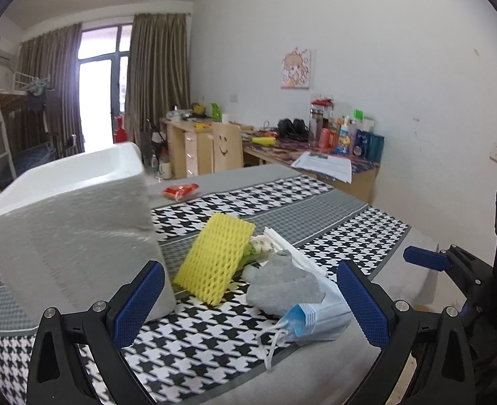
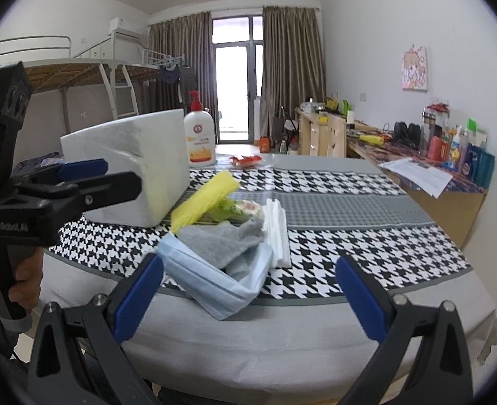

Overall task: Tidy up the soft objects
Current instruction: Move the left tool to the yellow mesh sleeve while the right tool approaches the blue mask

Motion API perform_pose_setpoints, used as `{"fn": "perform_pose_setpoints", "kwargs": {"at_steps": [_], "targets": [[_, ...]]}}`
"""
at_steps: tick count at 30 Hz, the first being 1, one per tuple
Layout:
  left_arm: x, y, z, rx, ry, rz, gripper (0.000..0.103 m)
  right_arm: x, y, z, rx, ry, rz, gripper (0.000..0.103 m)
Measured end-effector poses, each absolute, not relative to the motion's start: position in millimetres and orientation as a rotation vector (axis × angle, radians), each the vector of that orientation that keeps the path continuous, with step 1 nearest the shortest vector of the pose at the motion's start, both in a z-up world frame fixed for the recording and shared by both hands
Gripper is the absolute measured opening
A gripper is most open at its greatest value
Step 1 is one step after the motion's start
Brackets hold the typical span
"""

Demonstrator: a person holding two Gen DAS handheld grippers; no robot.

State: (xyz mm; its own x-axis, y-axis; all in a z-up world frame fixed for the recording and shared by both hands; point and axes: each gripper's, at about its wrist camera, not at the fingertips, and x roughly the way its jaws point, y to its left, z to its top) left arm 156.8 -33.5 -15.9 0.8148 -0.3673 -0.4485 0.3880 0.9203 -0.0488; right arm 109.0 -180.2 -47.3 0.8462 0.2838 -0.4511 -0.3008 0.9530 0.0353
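A heap of soft things lies on the houndstooth cloth: a yellow foam net (image 1: 214, 258) (image 2: 204, 199), a grey cloth (image 1: 282, 285) (image 2: 221, 241), a blue face mask (image 1: 316, 320) (image 2: 214, 280) and white foam strips (image 1: 292, 249) (image 2: 277, 233). A white foam box (image 1: 69, 229) (image 2: 137, 168) stands to the left of the heap. My left gripper (image 1: 248, 303) is open and empty just before the heap; it also shows in the right wrist view (image 2: 96, 175). My right gripper (image 2: 248, 297) is open and empty at the table's front edge, before the mask.
A lotion pump bottle (image 2: 199, 138) stands behind the box. A red packet (image 1: 181, 190) (image 2: 245, 160) lies at the table's far side. Desks with bottles and papers (image 1: 326, 165) line the right wall. A bunk bed (image 2: 62, 77) stands at left.
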Motion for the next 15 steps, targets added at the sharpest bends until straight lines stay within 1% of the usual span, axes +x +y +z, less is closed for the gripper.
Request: {"fn": "perform_pose_setpoints", "kwargs": {"at_steps": [7,9,15], "targets": [[193.3,-44.9,-26.7,0.063,0.556,-0.384,0.102,119.3,-174.2,-57.9,-0.068,0.515,0.353,0.103],[200.7,-46.6,-29.9,0.063,0.585,-0.395,0.099,121.4,-173.8,-61.3,-0.078,0.524,0.370,0.103],[220.8,-55.3,-37.9,0.089,0.620,-0.383,0.097,131.5,-177.1,-67.5,-0.070,0.542,0.399,0.103]]}}
